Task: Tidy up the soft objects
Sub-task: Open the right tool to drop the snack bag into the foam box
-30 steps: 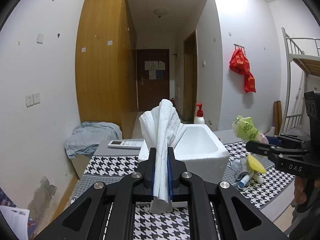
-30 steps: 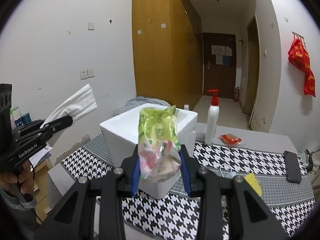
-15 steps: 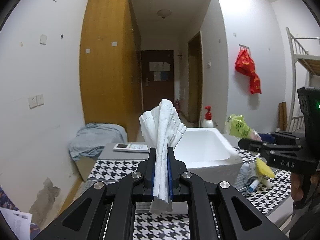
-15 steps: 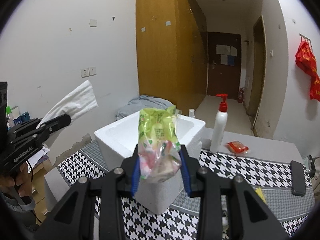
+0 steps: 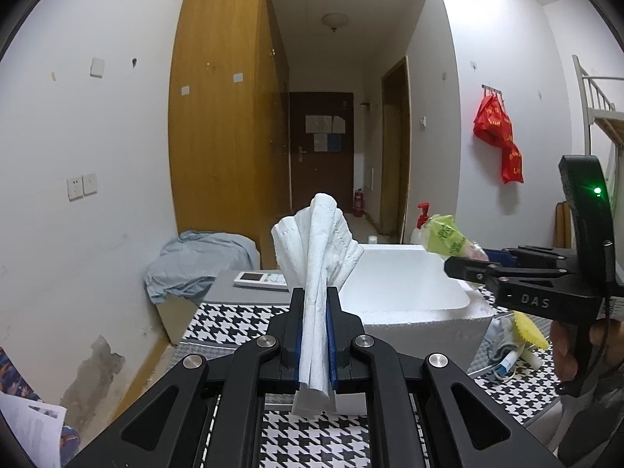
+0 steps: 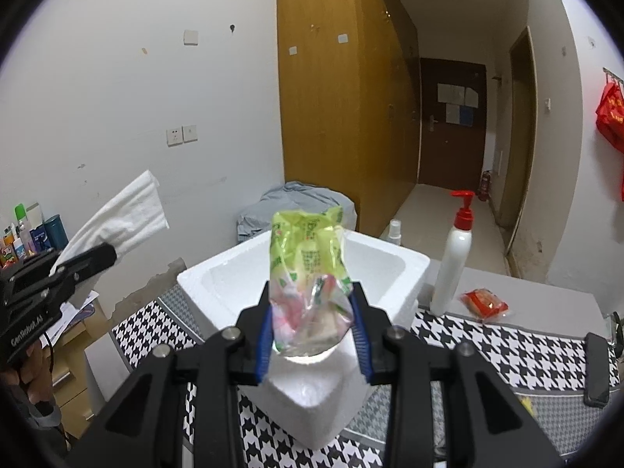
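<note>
My left gripper (image 5: 314, 300) is shut on a folded white paper towel (image 5: 318, 249) that sticks up between its blue pads. In the right wrist view the same towel (image 6: 124, 210) shows at the left, held in the air short of the box. My right gripper (image 6: 312, 300) is shut on a crinkled green and clear plastic packet (image 6: 310, 273), held over the near corner of a white foam box (image 6: 390, 269). From the left wrist view the packet (image 5: 448, 236) hovers at the right rim of the foam box (image 5: 409, 312).
On the houndstooth cloth (image 6: 507, 351) stand a white pump bottle (image 6: 454, 257), a red snack packet (image 6: 483, 304) and a black phone (image 6: 596, 370). A remote (image 5: 259, 279), a yellow item (image 5: 530, 335) and a tube (image 5: 507, 362) lie near the box. A grey cloth heap (image 5: 199, 257) sits behind.
My right gripper with the packet has moved left toward the foam box, now over its corner. The left gripper and towel have barely shifted.
</note>
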A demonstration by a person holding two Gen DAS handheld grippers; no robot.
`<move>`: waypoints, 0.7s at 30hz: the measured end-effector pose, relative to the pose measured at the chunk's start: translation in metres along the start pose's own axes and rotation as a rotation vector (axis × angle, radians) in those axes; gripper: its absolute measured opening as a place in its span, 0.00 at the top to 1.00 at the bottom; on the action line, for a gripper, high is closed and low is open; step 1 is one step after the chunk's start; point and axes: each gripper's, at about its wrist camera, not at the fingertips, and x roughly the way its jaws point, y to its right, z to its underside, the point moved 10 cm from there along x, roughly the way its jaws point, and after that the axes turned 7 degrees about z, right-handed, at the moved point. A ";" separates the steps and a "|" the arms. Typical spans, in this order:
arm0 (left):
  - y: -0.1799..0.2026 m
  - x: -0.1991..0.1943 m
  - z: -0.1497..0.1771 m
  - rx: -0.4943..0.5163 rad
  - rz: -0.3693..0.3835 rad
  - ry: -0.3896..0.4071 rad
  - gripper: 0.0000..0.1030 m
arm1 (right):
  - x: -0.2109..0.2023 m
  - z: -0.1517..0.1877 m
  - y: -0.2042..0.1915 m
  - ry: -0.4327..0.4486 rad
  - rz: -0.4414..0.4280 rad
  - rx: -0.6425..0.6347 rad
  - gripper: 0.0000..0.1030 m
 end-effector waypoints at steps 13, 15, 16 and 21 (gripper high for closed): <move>-0.003 0.012 0.000 0.016 0.003 -0.006 0.90 | 0.030 -0.008 -0.003 -0.060 0.015 0.014 0.62; -0.005 0.014 0.000 0.012 0.007 -0.005 0.90 | 0.034 -0.008 -0.002 -0.067 0.021 0.019 0.62; -0.005 0.016 -0.001 0.011 0.009 -0.006 0.90 | 0.036 -0.008 -0.002 -0.071 0.020 0.019 0.62; -0.003 0.018 -0.001 0.010 0.015 -0.003 0.90 | 0.044 -0.007 -0.006 -0.088 0.026 0.010 0.62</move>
